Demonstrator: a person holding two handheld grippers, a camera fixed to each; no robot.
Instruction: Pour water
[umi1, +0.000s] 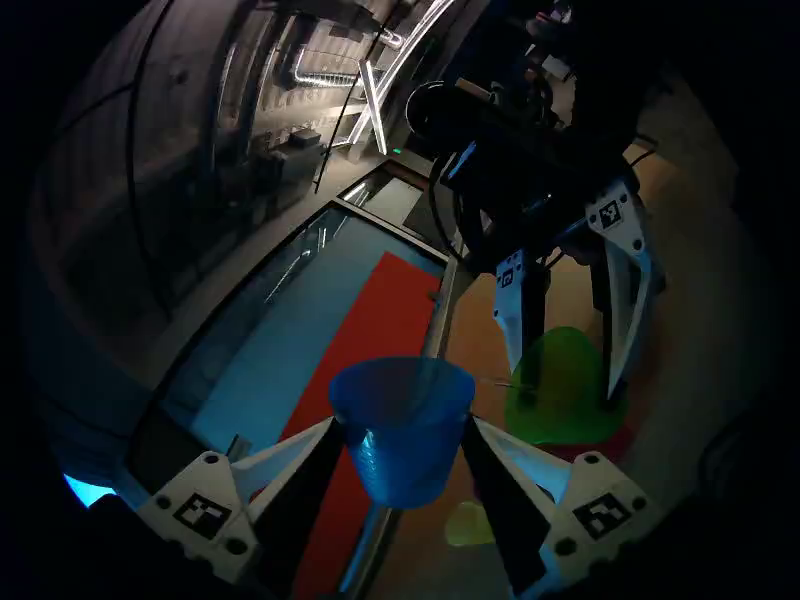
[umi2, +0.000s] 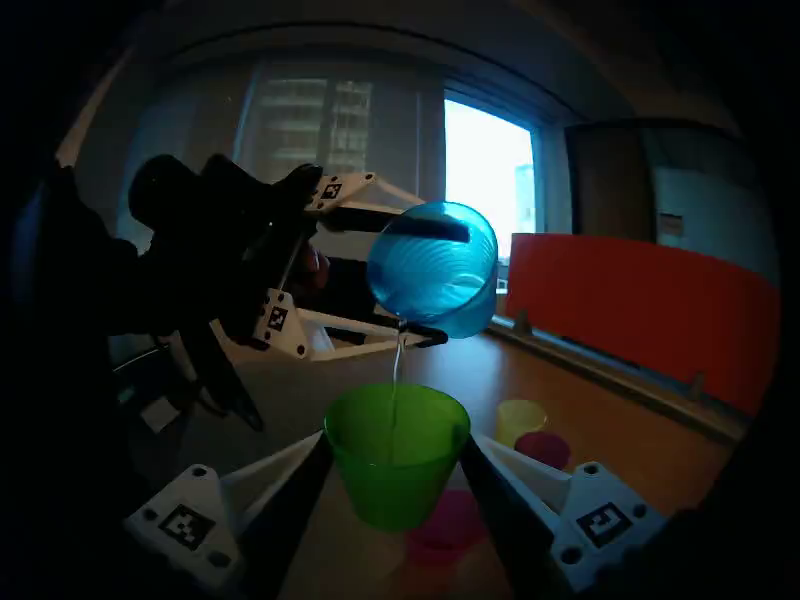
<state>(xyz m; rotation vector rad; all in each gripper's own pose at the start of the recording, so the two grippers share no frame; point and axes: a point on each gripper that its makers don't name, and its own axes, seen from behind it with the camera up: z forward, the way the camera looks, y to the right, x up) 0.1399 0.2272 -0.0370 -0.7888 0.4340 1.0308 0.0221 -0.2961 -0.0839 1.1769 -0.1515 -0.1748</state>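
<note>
Dim wooden table (umi2: 610, 400); left gripper (umi1: 402, 428) grips tilted blue cup (umi1: 400, 450) — right gripper (umi2: 397, 442) clamps green cup (umi2: 397, 475); stream (umi2: 398, 360) faint

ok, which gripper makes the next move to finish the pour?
Likely the left gripper. It is shut on the tilted blue cup, with a stream falling into the green cup; tipping further should finish. The right gripper holds the green cup upright below.
</note>
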